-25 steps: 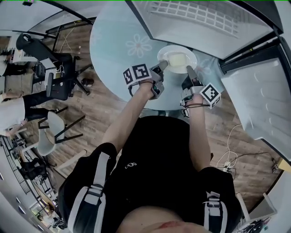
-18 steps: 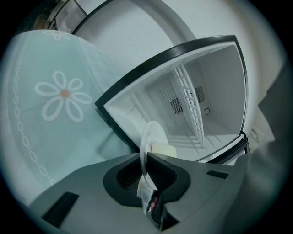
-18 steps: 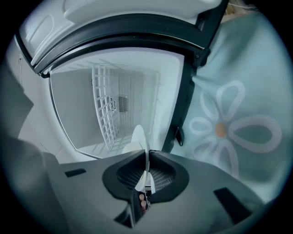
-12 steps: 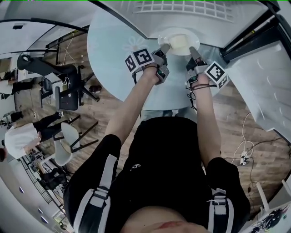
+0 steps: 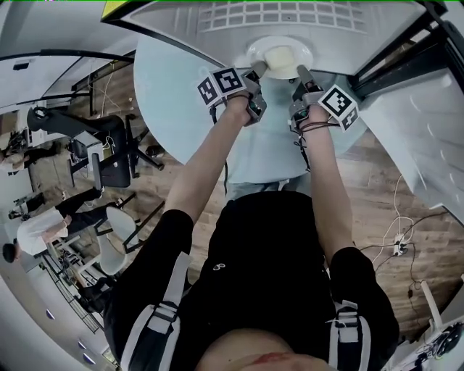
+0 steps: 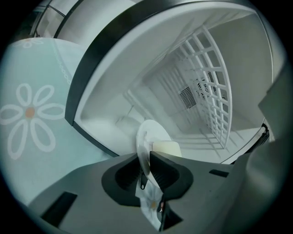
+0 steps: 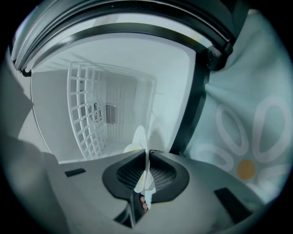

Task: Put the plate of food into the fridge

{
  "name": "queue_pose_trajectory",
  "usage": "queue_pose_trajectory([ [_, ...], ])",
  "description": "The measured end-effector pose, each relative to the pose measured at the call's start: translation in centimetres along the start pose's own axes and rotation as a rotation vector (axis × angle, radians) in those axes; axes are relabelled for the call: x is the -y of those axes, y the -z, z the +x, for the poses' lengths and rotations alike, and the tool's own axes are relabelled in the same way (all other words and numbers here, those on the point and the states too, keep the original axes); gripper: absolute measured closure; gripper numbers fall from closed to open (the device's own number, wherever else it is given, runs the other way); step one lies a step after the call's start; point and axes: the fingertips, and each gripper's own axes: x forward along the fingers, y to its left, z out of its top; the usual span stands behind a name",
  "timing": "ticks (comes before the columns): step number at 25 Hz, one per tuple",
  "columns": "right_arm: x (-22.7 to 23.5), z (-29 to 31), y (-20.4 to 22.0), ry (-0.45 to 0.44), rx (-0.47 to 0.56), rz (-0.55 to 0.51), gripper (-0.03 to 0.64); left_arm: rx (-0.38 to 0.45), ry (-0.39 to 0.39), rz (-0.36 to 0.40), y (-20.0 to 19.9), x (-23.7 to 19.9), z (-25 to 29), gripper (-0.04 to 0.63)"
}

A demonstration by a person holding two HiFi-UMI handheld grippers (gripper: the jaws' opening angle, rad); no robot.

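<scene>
A white plate (image 5: 255, 49) carries a pale yellow block of food (image 5: 280, 56) and sits at the mouth of the open fridge (image 5: 290, 14). My left gripper (image 5: 259, 70) is at the plate's left rim. Its jaws are opening, and the rim (image 6: 145, 137) stands loosely between them with the food (image 6: 167, 148) just beyond. My right gripper (image 5: 301, 72) is shut on the right rim. In the right gripper view the plate (image 7: 139, 136) shows as a thin edge pinched between the pads (image 7: 160, 176).
The fridge has white walls, a wire shelf (image 6: 206, 82) and a dark door seal (image 6: 91, 64). It rests on a round pale-teal table (image 5: 174, 94) with flower prints (image 6: 29, 112). A white panel (image 5: 424, 145) stands at the right. Chairs (image 5: 109, 156) and people are on the left.
Both grippers have carried the plate forward from the table's middle to the fridge opening. The left jaws have loosened on the rim.
</scene>
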Motion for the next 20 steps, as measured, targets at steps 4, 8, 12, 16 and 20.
queue_pose_trajectory([
  [4,0.2,0.9,-0.8,0.006,0.024,0.013,0.575,-0.028,-0.008,0.022,-0.6,-0.2,1.0,0.521],
  [8,0.5,1.3,-1.4,0.011,0.05,0.027,0.566,-0.068,-0.026,0.041,-0.3,-0.8,1.9,0.503],
  [12,0.5,1.4,-1.6,0.012,0.058,0.016,0.565,-0.066,-0.016,0.017,-0.5,-1.0,2.2,0.502],
  [16,0.3,1.0,-2.4,0.012,0.108,0.018,0.568,-0.031,-0.044,0.017,-1.1,-1.6,1.6,0.494],
  [20,-0.2,0.1,-3.1,0.006,0.127,-0.019,0.561,-0.016,-0.084,0.044,-1.5,-2.4,0.8,0.485],
])
